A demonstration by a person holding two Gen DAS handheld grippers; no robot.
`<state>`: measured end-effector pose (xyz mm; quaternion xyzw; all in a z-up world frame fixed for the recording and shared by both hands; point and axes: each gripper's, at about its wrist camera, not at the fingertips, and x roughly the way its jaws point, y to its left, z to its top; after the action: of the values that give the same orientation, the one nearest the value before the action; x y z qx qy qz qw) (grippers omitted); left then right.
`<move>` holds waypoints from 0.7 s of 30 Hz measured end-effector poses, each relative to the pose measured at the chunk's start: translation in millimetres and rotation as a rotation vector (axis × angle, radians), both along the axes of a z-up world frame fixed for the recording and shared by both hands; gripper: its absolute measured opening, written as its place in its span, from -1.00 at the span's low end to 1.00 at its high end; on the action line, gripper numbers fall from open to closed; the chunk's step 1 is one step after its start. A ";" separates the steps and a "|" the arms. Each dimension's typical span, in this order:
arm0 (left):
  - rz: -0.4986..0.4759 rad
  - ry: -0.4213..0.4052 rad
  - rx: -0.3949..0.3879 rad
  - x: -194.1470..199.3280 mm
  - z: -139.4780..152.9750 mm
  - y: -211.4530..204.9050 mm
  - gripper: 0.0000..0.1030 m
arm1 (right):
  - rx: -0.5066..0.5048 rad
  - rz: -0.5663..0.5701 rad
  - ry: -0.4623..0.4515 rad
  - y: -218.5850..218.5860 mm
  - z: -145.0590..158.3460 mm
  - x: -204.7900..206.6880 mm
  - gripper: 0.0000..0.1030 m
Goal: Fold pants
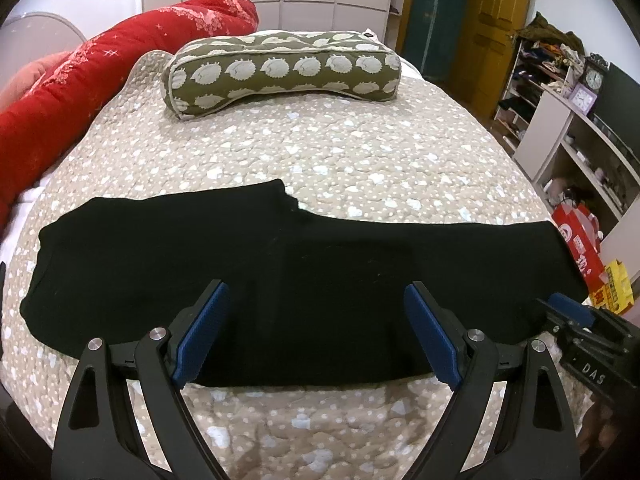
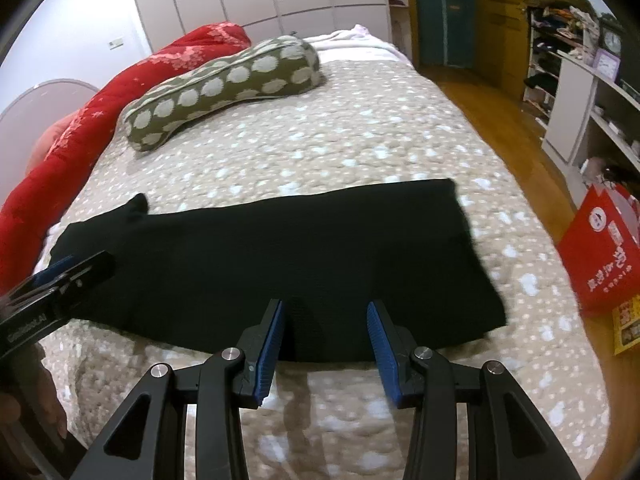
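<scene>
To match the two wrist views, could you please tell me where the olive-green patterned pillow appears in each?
Left wrist view: olive-green patterned pillow at upper centre, lying crosswise beyond the black pants.
Right wrist view: pillow at upper left, running diagonally.
Shared landmark: red quilt along its left.

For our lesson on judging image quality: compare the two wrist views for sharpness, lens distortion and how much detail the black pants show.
Left wrist view: sharp; the fisheye bows the bedspread into a dome, and the pants read as a near-featureless black patch. Right wrist view: softer, with smearing on the pants at their right edge and on the red bag; same curved distortion, dark corners.
</scene>
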<state>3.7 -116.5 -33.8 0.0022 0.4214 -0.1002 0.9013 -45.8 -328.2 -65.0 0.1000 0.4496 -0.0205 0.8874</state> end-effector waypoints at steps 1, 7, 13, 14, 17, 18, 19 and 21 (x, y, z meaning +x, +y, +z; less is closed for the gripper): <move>0.000 0.006 0.001 1.1 -1.1 -1.5 0.73 | -0.006 -0.010 0.004 -4.5 0.0 -0.2 -0.20; -0.006 0.021 0.023 1.8 -7.0 -10.6 0.73 | 0.009 -0.048 0.017 -25.0 -2.2 -2.8 -0.20; -0.024 0.037 0.002 3.4 -10.3 -21.1 0.73 | -0.014 -0.027 0.025 -25.4 -0.3 -4.8 -0.20; -0.032 0.041 0.001 3.0 -11.1 -23.7 0.73 | -0.012 -0.031 0.024 -27.2 -0.3 -5.9 -0.20; -0.054 0.037 0.006 -0.9 -13.4 -30.8 0.73 | 0.002 -0.044 0.022 -32.1 -1.7 -7.6 -0.20; -0.054 0.035 0.006 -1.5 -14.4 -31.6 0.73 | 0.003 -0.044 0.022 -32.5 -2.4 -7.4 -0.20; -0.050 0.038 0.002 -1.8 -15.5 -31.5 0.73 | 0.000 -0.043 0.024 -32.2 -2.7 -7.0 -0.20; -0.046 0.049 -0.007 -1.3 -17.4 -30.5 0.73 | -0.009 -0.040 0.022 -30.9 -2.2 -6.5 -0.20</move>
<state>2.3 -147.0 -51.2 0.0061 0.4430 -0.1222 0.8881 -52.3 -359.1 -67.1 0.1049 0.4573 -0.0413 0.8822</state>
